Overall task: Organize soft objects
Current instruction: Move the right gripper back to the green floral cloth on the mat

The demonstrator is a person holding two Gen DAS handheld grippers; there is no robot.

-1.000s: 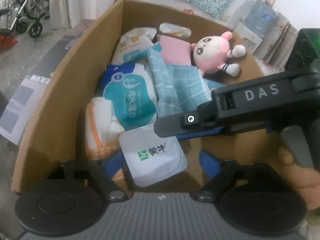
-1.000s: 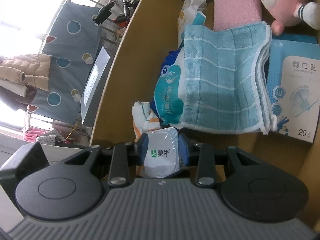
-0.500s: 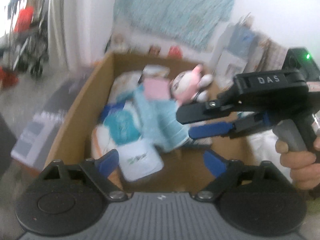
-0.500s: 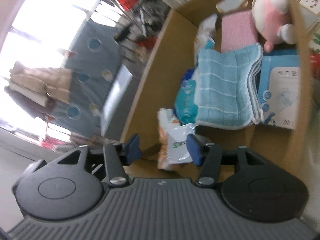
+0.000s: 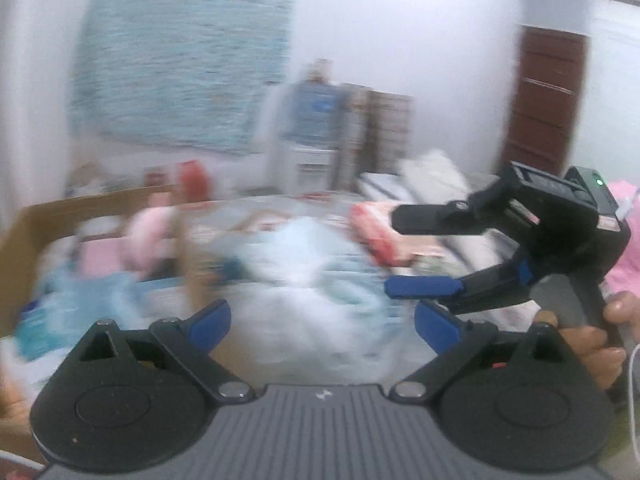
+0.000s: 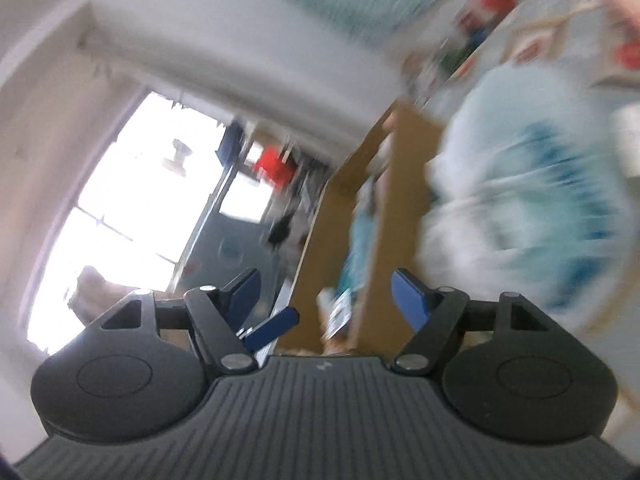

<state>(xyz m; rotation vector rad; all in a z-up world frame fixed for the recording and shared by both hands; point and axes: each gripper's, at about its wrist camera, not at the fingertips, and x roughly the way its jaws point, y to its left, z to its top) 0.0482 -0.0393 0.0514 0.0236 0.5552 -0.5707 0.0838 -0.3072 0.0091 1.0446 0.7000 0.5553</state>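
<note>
A: Soft objects lie blurred in the cardboard box [image 5: 24,224], by its far edge a pink plush toy [image 5: 146,240].

B: Left gripper [image 5: 322,322] and right gripper [image 6: 326,294] both opening, empty; a hand [image 5: 588,344] grips the right handle level.

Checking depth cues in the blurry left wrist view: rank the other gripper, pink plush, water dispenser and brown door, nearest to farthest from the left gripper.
1. Right gripper: just ahead, right side, jaws opening, empty.
2. Pink plush: left, in the cardboard box.
3. Water dispenser by the back wall and brown door far right: too close to call.
</note>
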